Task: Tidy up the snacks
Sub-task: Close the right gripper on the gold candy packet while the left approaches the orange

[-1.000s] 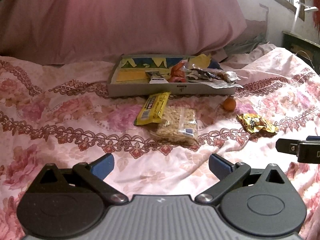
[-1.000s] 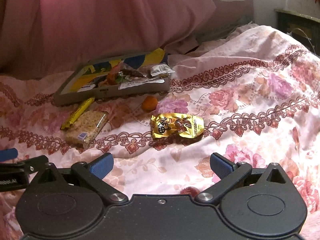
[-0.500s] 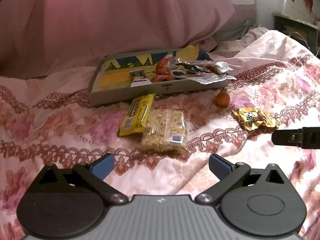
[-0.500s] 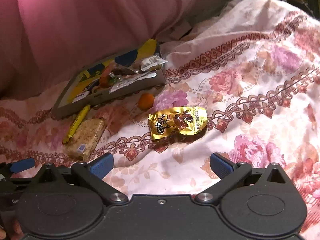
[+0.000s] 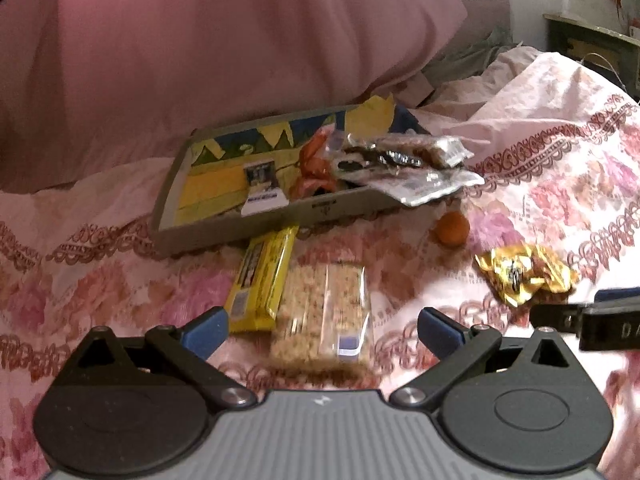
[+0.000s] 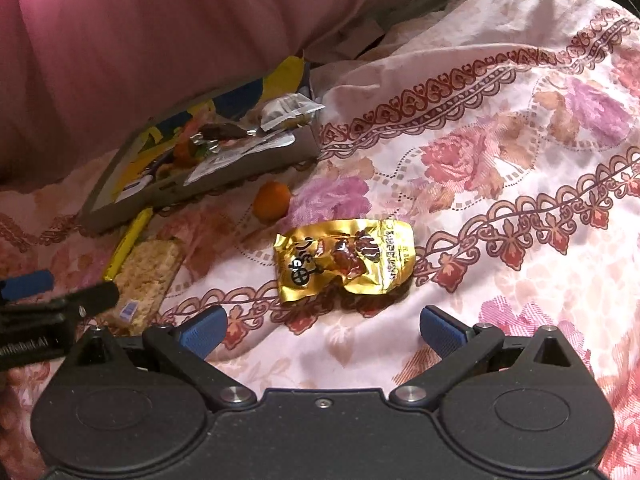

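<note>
A: Status of the left gripper (image 5: 322, 328)?

B: Jaws spread, empty. The rice-crisp bar (image 5: 326, 308) lies directly ahead between its fingertips, long axis pointing away toward the tray (image 5: 240, 228), so the jaws would probably close across its width.

A: And the right gripper (image 6: 323, 330)?

B: Also spread, empty. The gold packet (image 6: 344, 258) lies just ahead, long axis crosswise.
</note>
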Available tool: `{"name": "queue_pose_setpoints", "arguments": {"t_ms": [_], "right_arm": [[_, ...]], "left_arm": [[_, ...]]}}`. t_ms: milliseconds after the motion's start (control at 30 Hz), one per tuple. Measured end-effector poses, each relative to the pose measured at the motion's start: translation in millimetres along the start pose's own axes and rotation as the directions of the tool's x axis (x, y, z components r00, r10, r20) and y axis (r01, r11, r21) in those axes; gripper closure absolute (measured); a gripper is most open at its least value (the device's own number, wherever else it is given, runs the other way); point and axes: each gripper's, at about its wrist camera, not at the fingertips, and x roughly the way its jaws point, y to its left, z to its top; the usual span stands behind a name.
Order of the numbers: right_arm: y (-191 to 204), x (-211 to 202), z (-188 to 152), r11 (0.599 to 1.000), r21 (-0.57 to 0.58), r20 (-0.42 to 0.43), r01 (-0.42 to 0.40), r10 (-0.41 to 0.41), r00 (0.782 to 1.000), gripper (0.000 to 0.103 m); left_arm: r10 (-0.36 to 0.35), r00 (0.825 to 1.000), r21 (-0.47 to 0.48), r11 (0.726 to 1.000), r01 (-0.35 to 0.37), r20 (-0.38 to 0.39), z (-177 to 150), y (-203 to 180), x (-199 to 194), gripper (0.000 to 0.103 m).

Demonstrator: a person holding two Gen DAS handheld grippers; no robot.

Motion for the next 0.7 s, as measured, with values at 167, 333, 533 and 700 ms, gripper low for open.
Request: {"name": "queue_pose_setpoints", "arguments": {"t_ms": [167,333,533,700], "right_arm": [[-3,9,4,1.000,0.012,-0.017,-0.010,0.010,1.000,0.001],[-4,17,12,1.000,-0.001,-0.002,-0.022,0.022,1.000,0.001],[-8,28,22,0.999,-0.033,0.021,-0.020,0.021,1.000,0.006],[-13,34,27,0.998,-0.057,0.047,0.014,-0.011,0.999,0.023]], "left_arm": [[-0.003,1.000,0.009,1.000,0.003,0.010,15,-3,10,0.000],[-0.006,1.000,0.007,1.000,0.006,0.006,23,-7,23,0.000],[-0.013,1.000,-0.015,1.000,0.012,-0.019,27,-12,39,0.000],[-0.016,1.000,-0.019,1.000,0.015,-0.023,30,-15,47,0.000]]}}
